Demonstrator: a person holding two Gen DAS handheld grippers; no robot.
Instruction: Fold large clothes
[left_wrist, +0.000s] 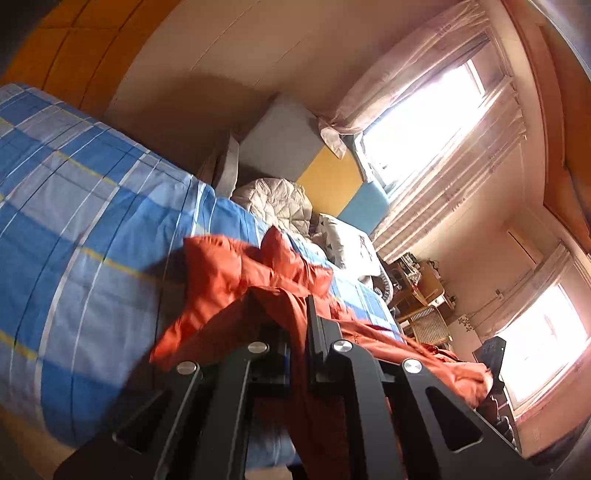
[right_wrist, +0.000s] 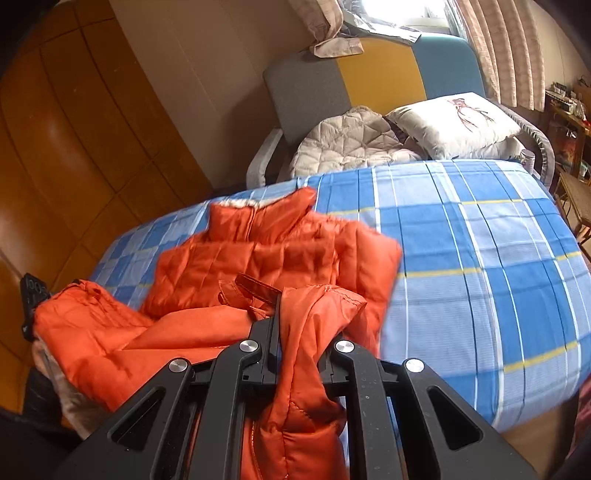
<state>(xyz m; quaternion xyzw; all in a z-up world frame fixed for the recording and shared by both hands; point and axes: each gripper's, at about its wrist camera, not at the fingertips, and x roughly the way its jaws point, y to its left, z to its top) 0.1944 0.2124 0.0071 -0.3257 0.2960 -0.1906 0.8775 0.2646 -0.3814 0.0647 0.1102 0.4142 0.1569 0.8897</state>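
Right tool (right_wrist: 301, 332) clamps orange jacket (right_wrist: 258, 254) hem | left tool (left_wrist: 297, 325) grips another edge | jacket lifted off bed (right_wrist: 480, 258), likely for folding.

Left tool (left_wrist: 297, 328) and right tool (right_wrist: 301, 332): matte black slotted linkage arms, round silver screws at the pivots.

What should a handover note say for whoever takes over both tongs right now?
Left tongs: shut on the orange jacket.
Right tongs: shut on another bunched part of it.
Jacket: lies rumpled on the blue plaid bed, collar toward the headboard end, near edge lifted by both tongs.
Done: both grips taken.
Left: no neat fold shows yet; spread it flat, fold it, then release.
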